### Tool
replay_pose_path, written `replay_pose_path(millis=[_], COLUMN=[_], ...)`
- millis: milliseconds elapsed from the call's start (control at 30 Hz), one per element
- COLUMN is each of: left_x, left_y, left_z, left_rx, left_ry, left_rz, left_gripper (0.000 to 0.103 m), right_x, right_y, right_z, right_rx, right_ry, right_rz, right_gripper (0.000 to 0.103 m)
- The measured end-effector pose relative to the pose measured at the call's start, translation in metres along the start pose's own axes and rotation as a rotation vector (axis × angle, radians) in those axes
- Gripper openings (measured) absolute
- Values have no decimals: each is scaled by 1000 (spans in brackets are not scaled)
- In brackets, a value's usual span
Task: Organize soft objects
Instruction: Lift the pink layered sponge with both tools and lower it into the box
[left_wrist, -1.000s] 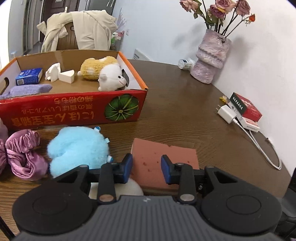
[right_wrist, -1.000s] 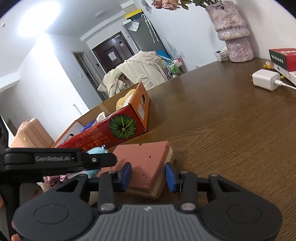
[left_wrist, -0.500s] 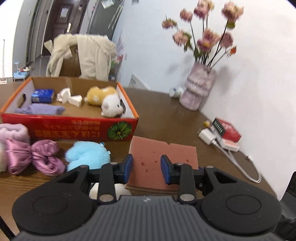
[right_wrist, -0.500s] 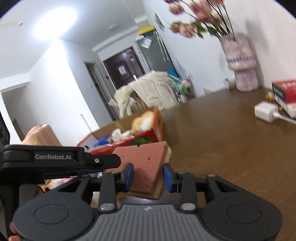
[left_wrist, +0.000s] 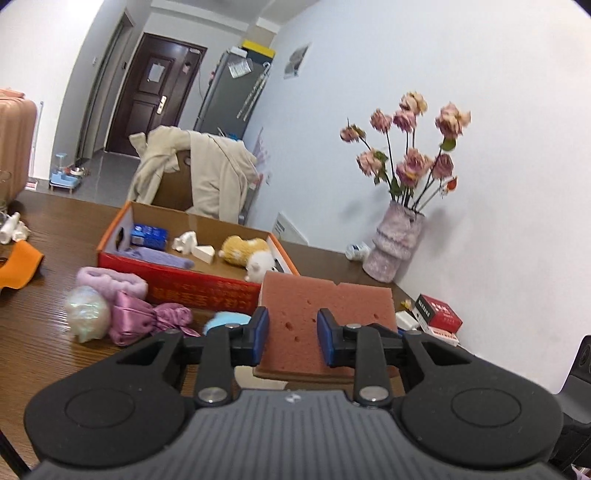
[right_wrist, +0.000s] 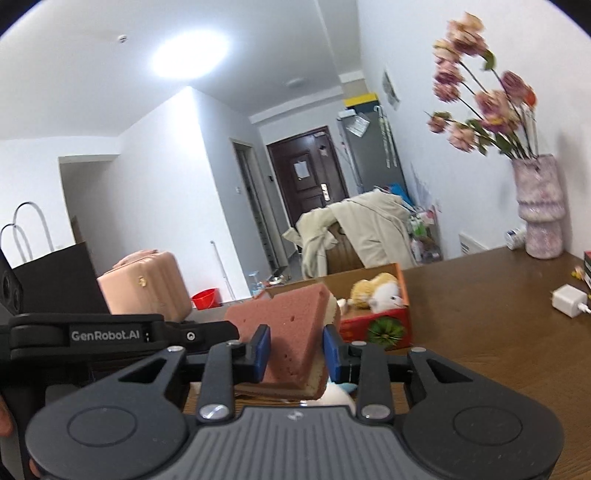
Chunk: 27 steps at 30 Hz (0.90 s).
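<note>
One cardboard box (left_wrist: 192, 291) stood at eleven o'clock, with two plush toys (left_wrist: 255, 254), one blue packet (left_wrist: 149, 236) and one purple cloth (left_wrist: 159, 256) inside. One pink sponge (left_wrist: 325, 314) showed at twelve o'clock. One vase (left_wrist: 397, 245) stood at one o'clock, and two satin scrunchies (left_wrist: 147, 319) at nine o'clock.

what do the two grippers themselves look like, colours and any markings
Both match: the left gripper and right gripper have black linkage fingers with silver pivot screws, blue pads on the tips, two round black discs and a ribbed grey body. The right wrist view shows white "GenRobot.AI" lettering along the left unit's side.
</note>
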<state>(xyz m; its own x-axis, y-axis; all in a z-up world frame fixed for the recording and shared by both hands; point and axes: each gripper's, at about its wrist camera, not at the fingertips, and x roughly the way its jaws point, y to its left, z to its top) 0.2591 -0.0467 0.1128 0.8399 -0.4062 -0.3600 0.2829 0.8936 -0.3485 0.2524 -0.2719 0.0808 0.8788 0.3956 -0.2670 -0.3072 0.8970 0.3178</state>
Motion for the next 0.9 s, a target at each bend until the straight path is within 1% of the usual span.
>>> replay_pose_path(millis=[100, 233, 367, 500, 633, 700, 767, 900], left_x=[-6, -5, 8, 33, 70, 96, 126, 186], left_y=[8, 16, 20, 26, 45, 62, 85, 132], left_z=[1, 4, 21, 43, 75, 94, 112, 137], left_rx=[-14, -25, -12, 1, 1, -5, -42, -127], left_ry=[-13, -22, -46, -68, -65, -42, -3, 84], left_rz=[-5, -5, -2, 11, 20, 27, 40, 62], left_gripper=[28, 28, 28, 28, 28, 28, 28, 28], right_x=[-1, 6, 17, 45, 91, 122, 157, 239], right_y=[12, 21, 25, 19, 13, 12, 10, -3], right_z=[1, 5, 16, 40, 70, 83, 94, 107], right_rx=[-17, -38, -63, -67, -94, -118, -137, -115], right_ry=[-2, 4, 1, 7, 27, 30, 45, 131], right_rz=[8, 2, -5, 5, 6, 2, -4, -1], right_gripper=[30, 30, 30, 30, 30, 30, 30, 30])
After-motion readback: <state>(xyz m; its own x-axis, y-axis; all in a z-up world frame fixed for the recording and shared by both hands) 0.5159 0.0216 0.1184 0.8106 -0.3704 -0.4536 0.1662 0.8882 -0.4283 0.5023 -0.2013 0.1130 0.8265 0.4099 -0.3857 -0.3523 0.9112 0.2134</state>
